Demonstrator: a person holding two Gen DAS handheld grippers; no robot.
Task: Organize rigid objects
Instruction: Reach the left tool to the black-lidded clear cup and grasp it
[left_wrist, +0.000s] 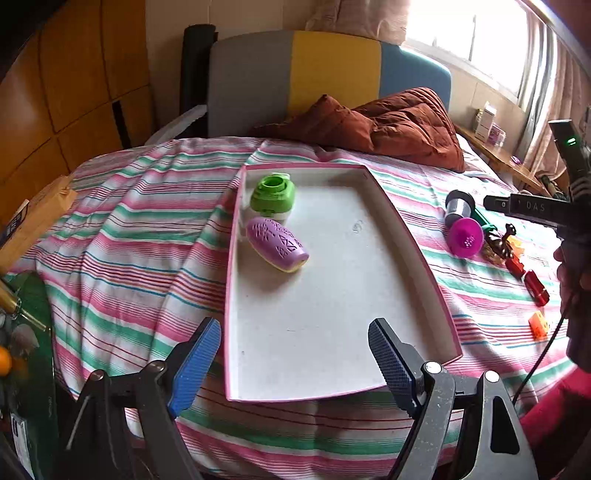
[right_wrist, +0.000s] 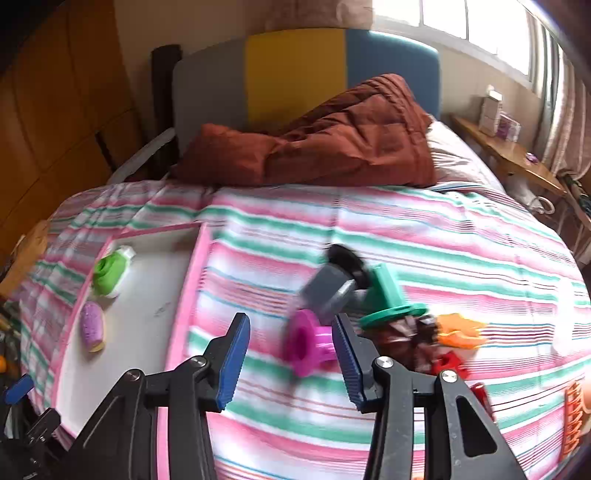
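A white tray with a pink rim (left_wrist: 417, 236) lies on the striped bedspread (left_wrist: 129, 236), and everything here is placed from it. The left gripper (left_wrist: 295, 354) tilts downward over the tray's near end, its blue-padded jaws spread wide with only bare tray floor between them. At the tray's far left corner stands a green-and-white container (left_wrist: 272, 195), and touching it on the near side lies a purple oval piece (left_wrist: 276, 243) with embossed marks. The right gripper (right_wrist: 290, 363) also angles downward, over the bedspread just right of the tray's long right edge; its jaws stand partly apart with nothing pinched, and a magenta spool (right_wrist: 308, 341) lies on the bedspread just beyond its fingertips, blurred. Farther right of the tray cluster a grey cylinder (right_wrist: 327, 291), a teal funnel-shaped piece (right_wrist: 388, 295), an orange flat piece (right_wrist: 460, 328), dark brown bits and a red piece (right_wrist: 448, 363). In the left wrist view a hand (left_wrist: 570, 273) holding the right gripper's black body shows at the far right, above a small orange block (left_wrist: 537, 324).
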